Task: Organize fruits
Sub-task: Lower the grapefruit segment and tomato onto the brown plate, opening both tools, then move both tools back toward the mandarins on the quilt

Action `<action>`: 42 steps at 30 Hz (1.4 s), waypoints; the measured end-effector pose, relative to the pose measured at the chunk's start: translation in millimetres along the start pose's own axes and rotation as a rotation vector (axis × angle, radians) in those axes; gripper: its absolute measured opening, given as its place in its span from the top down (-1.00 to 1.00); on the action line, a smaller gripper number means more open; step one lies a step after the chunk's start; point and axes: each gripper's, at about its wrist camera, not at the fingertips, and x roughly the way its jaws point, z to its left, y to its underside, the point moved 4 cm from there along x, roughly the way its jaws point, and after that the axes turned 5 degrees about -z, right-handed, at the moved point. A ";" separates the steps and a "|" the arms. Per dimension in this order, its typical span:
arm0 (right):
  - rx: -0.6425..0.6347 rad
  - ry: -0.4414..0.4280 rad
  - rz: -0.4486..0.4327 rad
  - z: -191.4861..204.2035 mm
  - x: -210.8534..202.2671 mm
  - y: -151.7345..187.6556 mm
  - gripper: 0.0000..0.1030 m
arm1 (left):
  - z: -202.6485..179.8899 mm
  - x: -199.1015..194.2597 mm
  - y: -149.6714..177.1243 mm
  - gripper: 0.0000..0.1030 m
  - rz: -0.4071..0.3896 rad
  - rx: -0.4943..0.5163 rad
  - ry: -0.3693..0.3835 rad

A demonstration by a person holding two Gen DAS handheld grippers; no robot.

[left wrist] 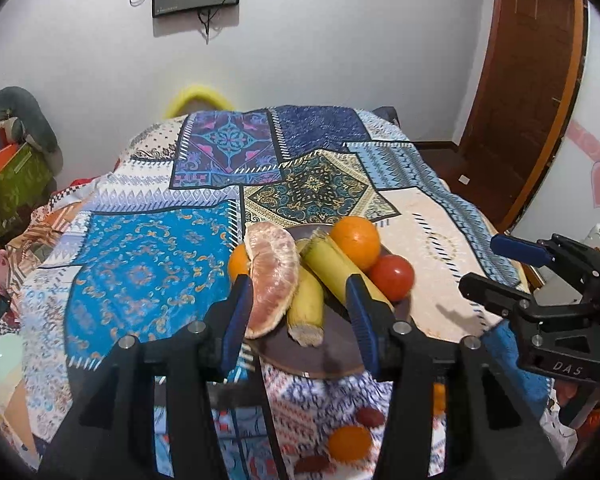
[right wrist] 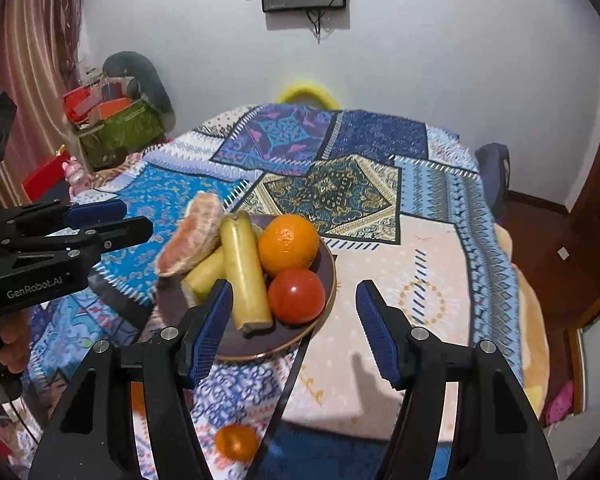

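Cloth [left wrist: 148, 264]: your patchwork spread covers the whole table under everything.
Plate [right wrist: 324, 280]: the dark plate sits on the cloth near you, carrying all the piled fruit.
Left gripper [left wrist: 300, 300]: your fingers are spread, hovering over the plate's near side, pinching nothing.
Right gripper [right wrist: 296, 332]: yours is spread too, empty, at the plate's right edge.
Pomelo piece [left wrist: 272, 276]: leans on the plate's left.
Bananas [right wrist: 244, 268]: two, mid-plate, touching.
Orange [right wrist: 288, 244]: behind the tomato [right wrist: 296, 295].
Loose orange [left wrist: 349, 443]: off the plate, on the cloth nearest you.
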 end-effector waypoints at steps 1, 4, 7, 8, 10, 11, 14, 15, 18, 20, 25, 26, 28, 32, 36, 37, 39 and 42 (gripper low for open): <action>-0.003 0.003 -0.006 2.5 -7.1 -0.2 -0.17 | -0.9 -5.4 1.3 0.02 0.000 0.002 0.000; -0.007 0.005 -0.022 9.4 -25.4 0.6 -0.18 | -4.1 -26.0 6.2 -0.10 -0.004 0.002 0.009; -0.006 0.005 -0.026 15.6 -40.0 4.0 -0.25 | -6.5 -44.1 10.2 -0.19 -0.018 -0.007 0.023; -0.007 0.009 -0.027 17.6 -44.7 5.4 -0.27 | -7.6 -47.1 10.8 -0.25 -0.020 -0.007 0.024; -0.012 0.021 -0.033 19.9 -52.5 8.7 -0.29 | -9.8 -58.3 15.7 -0.36 -0.024 -0.005 0.027; -0.017 0.026 -0.033 21.6 -56.1 10.6 -0.29 | -10.1 -60.6 17.1 -0.43 -0.022 -0.005 0.028; -0.018 0.033 -0.030 23.3 -65.0 17.9 -0.30 | -11.8 -69.8 24.5 -0.44 -0.014 0.007 0.024; -0.016 0.030 -0.023 24.4 -66.7 20.7 -0.30 | -11.8 -74.0 27.5 -0.44 -0.015 0.013 0.019; -0.011 0.028 -0.015 28.1 -72.1 27.6 -0.30 | -9.3 -83.1 34.3 -0.54 -0.022 0.007 0.022; -0.014 0.028 -0.009 30.4 -73.4 31.3 -0.31 | -7.1 -87.6 39.0 -0.64 -0.028 -0.001 0.020; -0.017 0.029 0.010 31.9 -69.4 41.9 -0.31 | -7.1 -83.3 49.9 -0.70 0.001 0.012 0.021; -0.012 0.025 0.015 31.6 -68.2 44.6 -0.31 | -8.0 -81.8 52.1 -0.70 0.012 0.013 0.034; 0.000 0.018 0.033 30.8 -63.3 51.5 -0.31 | -10.8 -77.5 55.7 -0.70 0.031 0.017 0.058; 0.005 0.006 0.061 30.2 -55.6 63.1 -0.31 | -15.6 -67.8 58.8 -0.74 0.045 0.038 0.062; 0.001 0.007 0.083 28.5 -46.1 73.3 -0.31 | -19.4 -48.3 68.2 -0.75 0.095 0.046 0.085; 0.007 0.003 0.091 27.2 -42.9 75.6 -0.31 | -20.0 -41.9 72.0 -0.75 0.109 0.055 0.078; 0.021 -0.007 0.107 24.7 -35.9 80.5 -0.31 | -20.1 -30.3 80.1 -0.75 0.134 0.069 0.062; 0.041 -0.017 0.126 21.7 -25.4 86.3 -0.31 | -19.2 -15.0 92.0 -0.75 0.179 0.072 0.069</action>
